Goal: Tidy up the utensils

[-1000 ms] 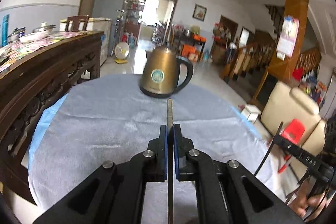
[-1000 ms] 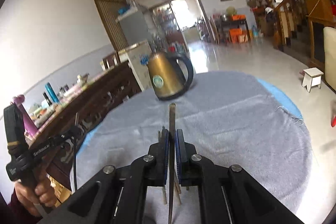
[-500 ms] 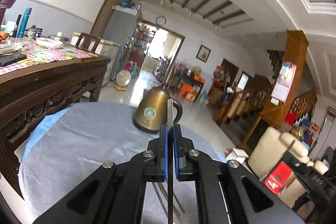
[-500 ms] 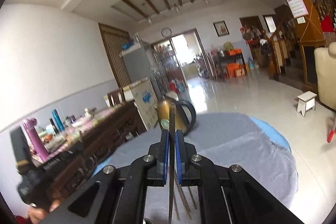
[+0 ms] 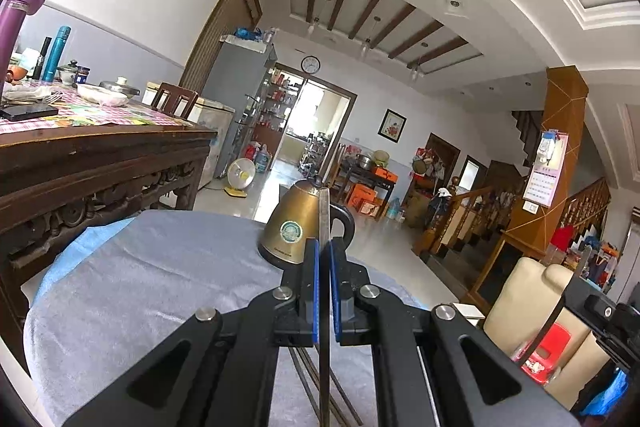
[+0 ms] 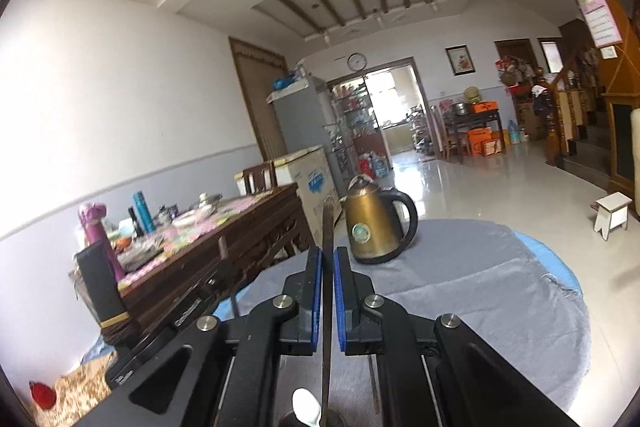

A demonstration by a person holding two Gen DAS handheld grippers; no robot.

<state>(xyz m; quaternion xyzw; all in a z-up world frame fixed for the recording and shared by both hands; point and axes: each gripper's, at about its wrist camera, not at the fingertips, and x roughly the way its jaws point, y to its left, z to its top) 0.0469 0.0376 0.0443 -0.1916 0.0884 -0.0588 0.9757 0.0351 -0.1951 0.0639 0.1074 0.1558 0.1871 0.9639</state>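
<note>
My left gripper is shut on a thin flat metal utensil handle that sticks up between its blue pads, above the grey cloth-covered round table. Several chopsticks lie on the cloth under it. My right gripper is shut on a similar flat metal handle. Below it show a white spoon bowl and a chopstick. Both grippers tilt upward, above the table.
A bronze electric kettle with a black handle stands at the far side of the table, also in the right wrist view. A dark carved wooden table crowded with bottles and dishes stands to the left. A cream armchair is at right.
Both grippers have tilted up and lifted, so the table has dropped lower in both views and more ceiling shows. Each stays shut on its metal utensil.
</note>
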